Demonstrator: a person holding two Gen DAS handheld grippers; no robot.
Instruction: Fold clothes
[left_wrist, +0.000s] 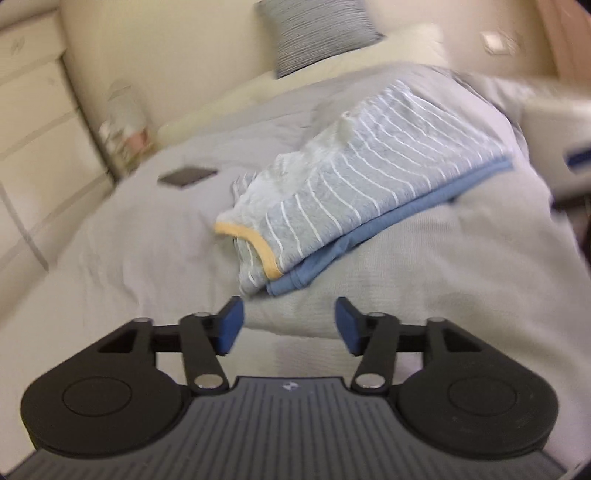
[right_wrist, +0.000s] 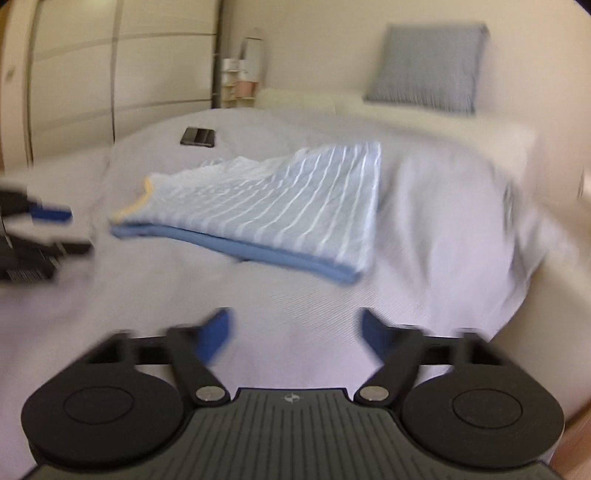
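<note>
two folded garments lie stacked on the pale grey bedspread (right_wrist: 424, 206) ahead of you. at the far left of your right wrist view, your left gripper (right_wrist: 51, 214) shows only as a blurred blue pad and black linkage, near the stack's left end but apart from it. next comes the stack: a grey t-shirt with thin white stripes and a yellow neckband (left_wrist: 354, 173) (right_wrist: 266, 203), folded into a rough rectangle, its upper left part rumpled with the neckband at the left end. under it a plain blue garment (left_wrist: 373, 225) (right_wrist: 258, 249) peeks out along the near edge. behind the stack's left end sits a small dark flat device (left_wrist: 186, 176) (right_wrist: 198, 136). further right, a grey striped pillow (left_wrist: 314, 33) (right_wrist: 428, 66) leans on the cream wall. your left gripper (left_wrist: 288, 325) and your right gripper (right_wrist: 295, 336) both hover short of the stack, jaws spread apart, holding nothing.
</note>
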